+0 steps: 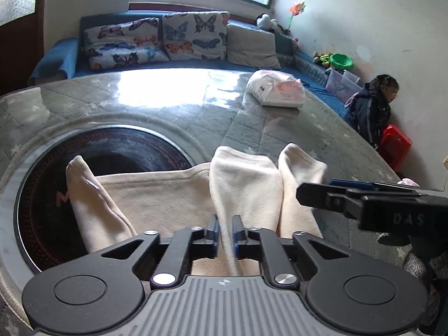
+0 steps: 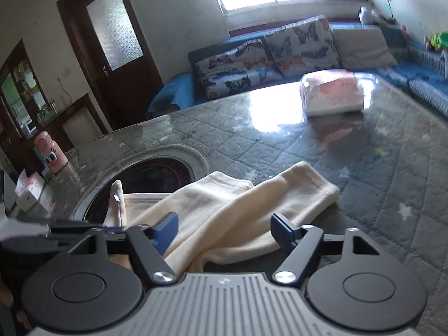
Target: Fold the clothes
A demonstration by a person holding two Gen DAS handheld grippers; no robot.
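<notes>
Cream garment [image 1: 173, 196] on the quilted tabletop [image 1: 173, 117], partly over a dark round inset [image 1: 50, 196]
Left wrist view: left gripper [image 1: 224, 233] fingers clamped on a garment fold. Right wrist view: right gripper [image 2: 226, 231] fingers apart above the garment

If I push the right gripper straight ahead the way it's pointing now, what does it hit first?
Most likely the cream garment: the right gripper is open and the folded sleeves lie right between and ahead of its fingers on the table. Past the cloth, the plastic-wrapped package sits farther off; depth is uncertain.
</notes>
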